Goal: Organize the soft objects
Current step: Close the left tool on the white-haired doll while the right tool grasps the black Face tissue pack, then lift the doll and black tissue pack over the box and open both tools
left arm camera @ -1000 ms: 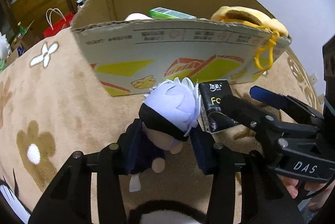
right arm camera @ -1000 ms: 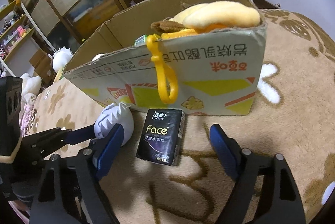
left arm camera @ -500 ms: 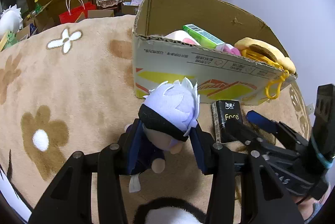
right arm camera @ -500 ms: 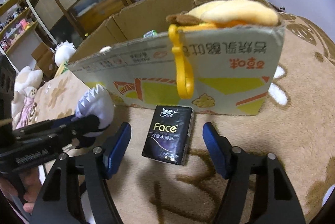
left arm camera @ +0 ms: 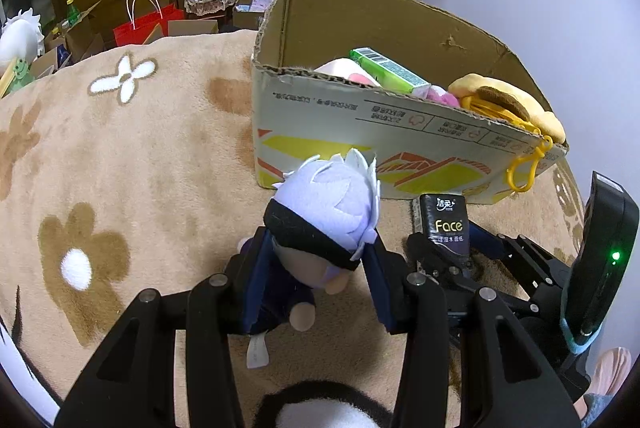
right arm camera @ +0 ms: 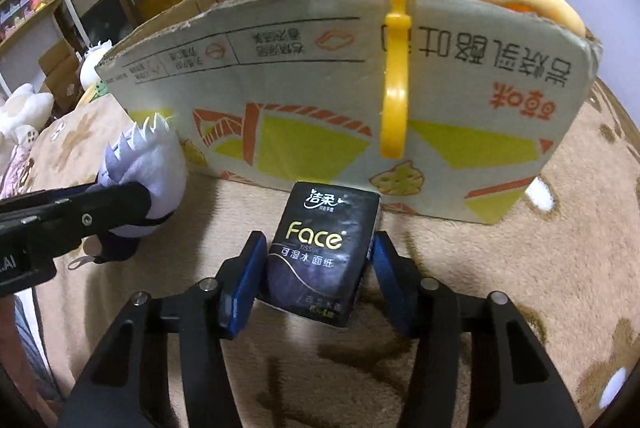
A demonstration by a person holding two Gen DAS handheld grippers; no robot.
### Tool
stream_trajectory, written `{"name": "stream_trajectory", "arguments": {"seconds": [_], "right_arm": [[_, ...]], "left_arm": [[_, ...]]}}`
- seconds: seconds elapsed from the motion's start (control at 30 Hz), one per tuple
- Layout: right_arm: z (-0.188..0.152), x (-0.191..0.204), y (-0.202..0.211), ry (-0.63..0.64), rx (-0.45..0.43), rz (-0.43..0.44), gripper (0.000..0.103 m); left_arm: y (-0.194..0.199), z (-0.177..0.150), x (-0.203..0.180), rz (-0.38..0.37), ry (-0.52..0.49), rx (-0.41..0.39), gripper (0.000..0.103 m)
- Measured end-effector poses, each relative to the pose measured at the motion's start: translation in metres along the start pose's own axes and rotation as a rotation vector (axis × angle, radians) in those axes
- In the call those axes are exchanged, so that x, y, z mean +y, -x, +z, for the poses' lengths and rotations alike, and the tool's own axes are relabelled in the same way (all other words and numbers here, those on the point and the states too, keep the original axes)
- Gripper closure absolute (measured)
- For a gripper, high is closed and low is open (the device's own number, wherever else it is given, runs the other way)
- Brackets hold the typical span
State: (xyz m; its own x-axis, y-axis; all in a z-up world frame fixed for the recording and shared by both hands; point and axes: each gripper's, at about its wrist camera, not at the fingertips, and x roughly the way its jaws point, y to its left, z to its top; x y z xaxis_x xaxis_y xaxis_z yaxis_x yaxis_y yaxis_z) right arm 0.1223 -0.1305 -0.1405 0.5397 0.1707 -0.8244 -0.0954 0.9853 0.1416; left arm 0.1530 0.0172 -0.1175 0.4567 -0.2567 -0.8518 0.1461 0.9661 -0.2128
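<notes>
My left gripper (left arm camera: 316, 280) is shut on a small plush doll (left arm camera: 320, 228) with lilac hair and a black blindfold, held above the blanket; the doll also shows in the right wrist view (right arm camera: 140, 168). My right gripper (right arm camera: 316, 268) is shut on a black "Face" tissue pack (right arm camera: 320, 248), which also shows in the left wrist view (left arm camera: 444, 224), just in front of the cardboard box (left arm camera: 360, 124). The box (right arm camera: 320, 76) holds a burger plush (left arm camera: 508, 104) with a yellow clip (right arm camera: 394, 68), a green pack (left arm camera: 388, 70) and pink soft things.
A tan blanket with flower patterns (left arm camera: 120, 148) covers the surface. A red bag (left arm camera: 144, 24), small boxes and shelves stand behind. White plush toys (right arm camera: 24, 108) lie at the left. A black and white plush (left arm camera: 320, 408) sits under my left gripper.
My right gripper has moved forward and closed on the tissue pack. My left gripper has lifted and drawn back with the doll, so the box inside shows more.
</notes>
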Motion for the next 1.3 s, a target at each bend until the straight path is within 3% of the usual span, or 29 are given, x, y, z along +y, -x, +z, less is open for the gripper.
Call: {"name": "stream_trajectory", "arguments": {"seconds": [0.43,0.83,1.3], "right_arm": [[-0.008,-0.013,0.04,-0.041,-0.09,-0.059,0.048],[-0.011,-0.016,0.097,-0.034,-0.22,-0.127,0.048],[-0.005,-0.01,0.149,-0.021,-0.357,-0.147,0.049]], "left_arm": [[0.014,-0.012,-0.015,-0.011,-0.06,-0.03,0.059],[0.042,-0.02,-0.026,-0.027,-0.078,-0.105,0.059],[0.076,-0.019,-0.038,-0.068,-0.117,-0.222,0.059]]}}
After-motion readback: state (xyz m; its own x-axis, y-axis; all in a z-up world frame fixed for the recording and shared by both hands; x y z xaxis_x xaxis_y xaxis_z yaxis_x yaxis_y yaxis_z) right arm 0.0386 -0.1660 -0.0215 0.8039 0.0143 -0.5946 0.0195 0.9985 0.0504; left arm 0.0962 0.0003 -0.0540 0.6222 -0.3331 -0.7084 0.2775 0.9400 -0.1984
